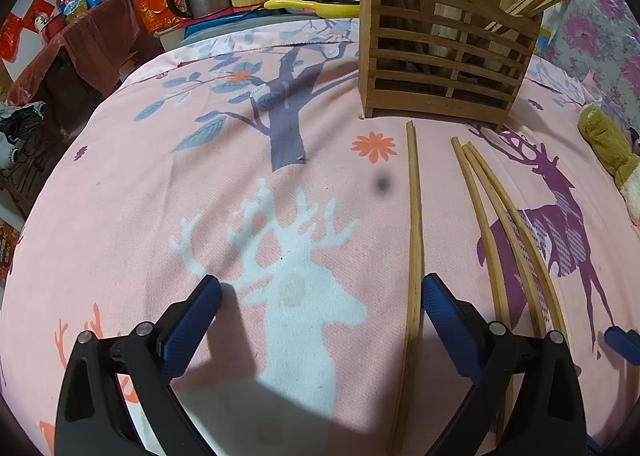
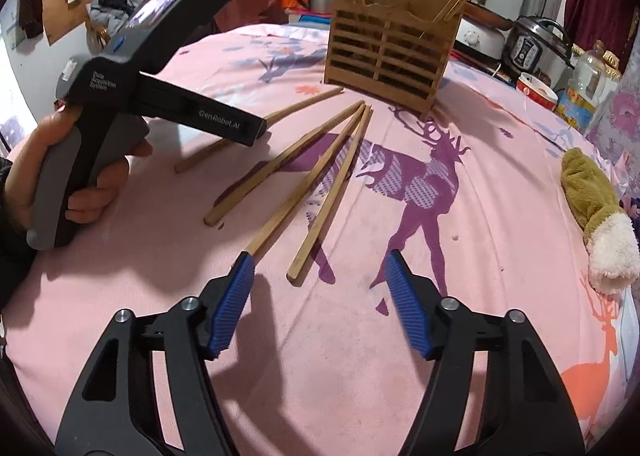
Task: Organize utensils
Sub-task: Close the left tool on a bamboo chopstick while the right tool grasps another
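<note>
Left wrist view: the left gripper (image 1: 320, 296) hangs low over the pink deer-print cloth (image 1: 160, 183) with its blue-padded jaws spread wide and nothing between them. The wooden utensil holder (image 1: 444, 55) stands upright at the far side of the cloth, with chopsticks leaning out of its compartments. In front of the holder, a single chopstick (image 1: 414, 223) lies on the cloth, running back toward the camera just inside the gripper's right finger (image 1: 444, 312); whether they touch I cannot tell. To the right of it, also in front of the holder, three chopsticks (image 1: 500, 223) lie close together. A plush toy (image 1: 612, 151) lies right of the holder.

Right wrist view: the right gripper (image 2: 320, 276) is also wide open and empty, low over the cloth. The holder (image 2: 392, 55) stands ahead of it. Three chopsticks (image 2: 320, 179) fan out from the holder's base toward the gripper; the middle one's near end reaches the left fingertip (image 2: 244, 268). Left of the holder, the handheld left gripper body (image 2: 160, 95) is gripped by the person's hand (image 2: 80, 183), above the fourth chopstick (image 2: 304, 103).
</note>
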`<state>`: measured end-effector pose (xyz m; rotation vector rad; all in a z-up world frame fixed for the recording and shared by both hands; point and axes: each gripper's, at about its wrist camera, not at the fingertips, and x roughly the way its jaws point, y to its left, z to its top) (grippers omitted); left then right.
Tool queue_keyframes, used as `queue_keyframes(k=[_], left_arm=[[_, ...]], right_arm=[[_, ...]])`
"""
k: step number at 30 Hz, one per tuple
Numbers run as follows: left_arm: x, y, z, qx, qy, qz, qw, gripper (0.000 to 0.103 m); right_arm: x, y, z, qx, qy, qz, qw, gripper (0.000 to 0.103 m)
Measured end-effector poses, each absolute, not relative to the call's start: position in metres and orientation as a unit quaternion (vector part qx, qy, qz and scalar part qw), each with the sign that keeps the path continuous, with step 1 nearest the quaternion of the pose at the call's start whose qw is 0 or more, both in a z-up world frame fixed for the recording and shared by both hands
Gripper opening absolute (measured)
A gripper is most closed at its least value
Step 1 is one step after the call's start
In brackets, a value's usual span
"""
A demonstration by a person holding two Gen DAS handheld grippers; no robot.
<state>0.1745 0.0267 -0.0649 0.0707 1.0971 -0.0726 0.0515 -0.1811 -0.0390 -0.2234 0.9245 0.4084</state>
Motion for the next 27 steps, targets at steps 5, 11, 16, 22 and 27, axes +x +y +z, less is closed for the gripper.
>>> queue_keyframes(k=[5, 11, 16, 22, 27], left_arm=[[0.174, 0.027, -0.065, 0.034, 0.521, -0.035, 0.852, 0.099], [0.175, 0.027, -0.065, 0.034, 0.522, -0.035, 0.852, 0.099], [0.175, 0.026, -0.065, 0.034, 0.522, -0.034, 0.851, 0.099], [0.163, 0.029, -0.061, 0.038, 0.524, -0.033, 0.851, 0.099], [0.133, 0.031, -0.056, 0.05, 0.519, -0.056, 0.851, 0.098]], right_arm=[[0.066, -0.202, -0.042, -0.101, 0.449, 0.129, 0.878, 0.057], [0.064, -0.214, -0.029, -0.064, 0.424, 0.142, 0.892, 0.056], [0.065, -0.209, -0.031, -0.072, 0.427, 0.146, 0.889, 0.056], [0.067, -0.212, -0.032, -0.068, 0.43, 0.133, 0.89, 0.056], [0.071, -0.222, -0.033, -0.042, 0.437, 0.126, 0.89, 0.056]])
